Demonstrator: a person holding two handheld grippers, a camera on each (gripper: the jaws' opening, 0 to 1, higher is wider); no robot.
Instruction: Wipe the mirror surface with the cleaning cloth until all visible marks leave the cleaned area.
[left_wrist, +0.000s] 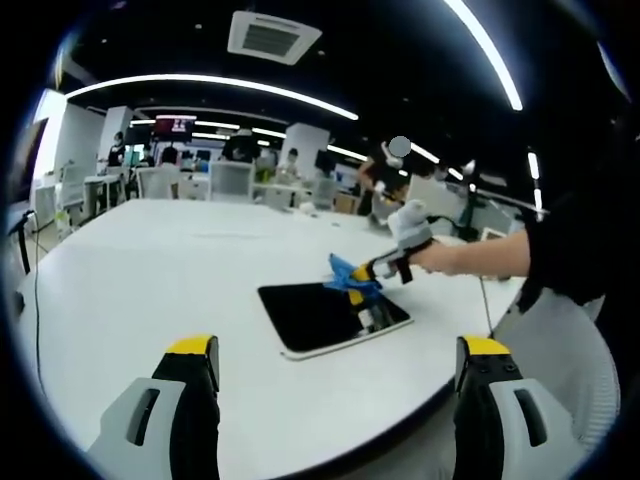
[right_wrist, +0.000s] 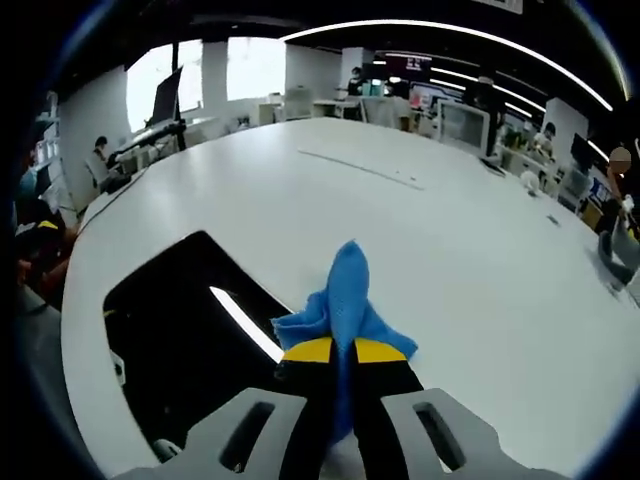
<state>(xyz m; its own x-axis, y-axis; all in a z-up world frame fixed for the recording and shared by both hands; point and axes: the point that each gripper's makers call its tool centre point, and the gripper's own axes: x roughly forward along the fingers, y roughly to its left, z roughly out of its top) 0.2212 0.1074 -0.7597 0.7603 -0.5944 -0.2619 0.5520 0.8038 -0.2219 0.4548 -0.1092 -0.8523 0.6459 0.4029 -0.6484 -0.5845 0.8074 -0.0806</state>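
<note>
1. The wide white rounded worktop (left_wrist: 180, 270) fills the lower half of the left gripper view; in the right gripper view its bare surface (right_wrist: 420, 230) runs off toward 12 o'clock.
2. The flat dark rectangular mirror with a pale rim (left_wrist: 315, 315) lies on the worktop just right of centre in the left gripper view. In the right gripper view it sits at 8 o'clock (right_wrist: 180, 330), with a bright strip of ceiling light reflected in it.
3. A person's black-sleeved arm (left_wrist: 490, 258) comes in from 3 o'clock in the left gripper view, holding the right claw.
4. The left claw (left_wrist: 335, 362) rises at 6 o'clock of its own view, yellow-tipped jaws spread wide apart with nothing between them, short of the mirror.
5. The right claw (right_wrist: 343, 350) has its jaws pressed together on the crumpled blue cleaning cloth (right_wrist: 345, 295). In the left gripper view this claw (left_wrist: 358, 278) hangs at the mirror's far right edge.
6. The cloth (left_wrist: 347, 272) sticks out ahead of the yellow tips, over the mirror's right-hand edge; whether it touches the glass I cannot tell.
</note>
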